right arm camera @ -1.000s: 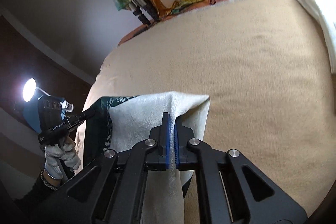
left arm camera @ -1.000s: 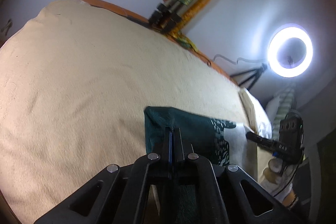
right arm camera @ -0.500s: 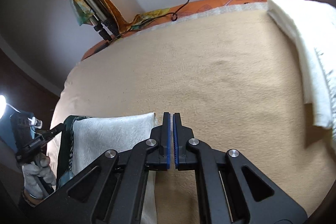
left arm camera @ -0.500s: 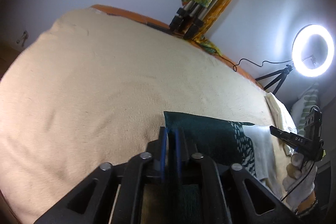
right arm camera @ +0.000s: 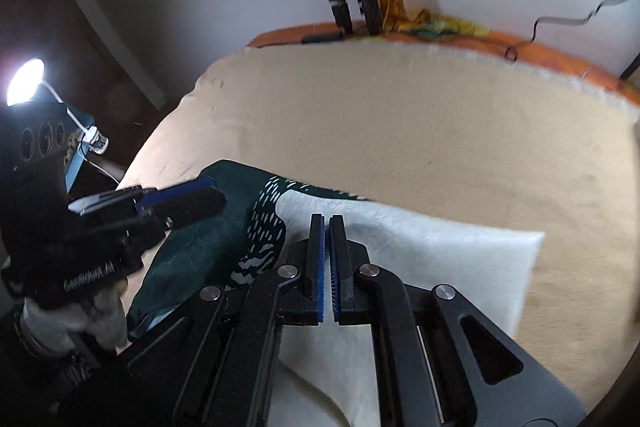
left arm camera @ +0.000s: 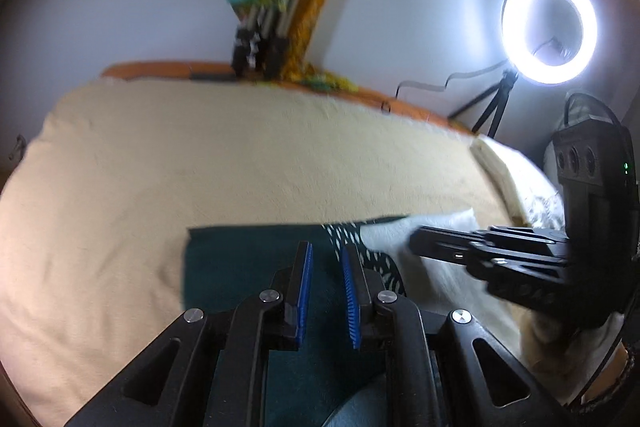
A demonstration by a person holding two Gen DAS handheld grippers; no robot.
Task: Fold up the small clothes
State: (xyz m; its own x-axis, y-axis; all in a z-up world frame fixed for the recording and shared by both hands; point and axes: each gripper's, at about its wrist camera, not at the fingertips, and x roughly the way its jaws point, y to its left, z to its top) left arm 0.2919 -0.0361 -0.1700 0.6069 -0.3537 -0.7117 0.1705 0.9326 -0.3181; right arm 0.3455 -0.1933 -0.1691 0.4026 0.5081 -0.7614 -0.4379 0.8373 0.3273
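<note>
A glaring ring light (left arm camera: 549,27) on the far right lights the dim room; motion blur softens everything, and fisheye corners go black.

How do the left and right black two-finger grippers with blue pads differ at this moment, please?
The left gripper has just been opening, with a clear gap between its blue pads and nothing in it; the right gripper is shut, its pads almost touching. The left gripper is over the dark green part of the garment; the right gripper is over its white part. Both point down towards the beige blanket and hold nothing.
</note>
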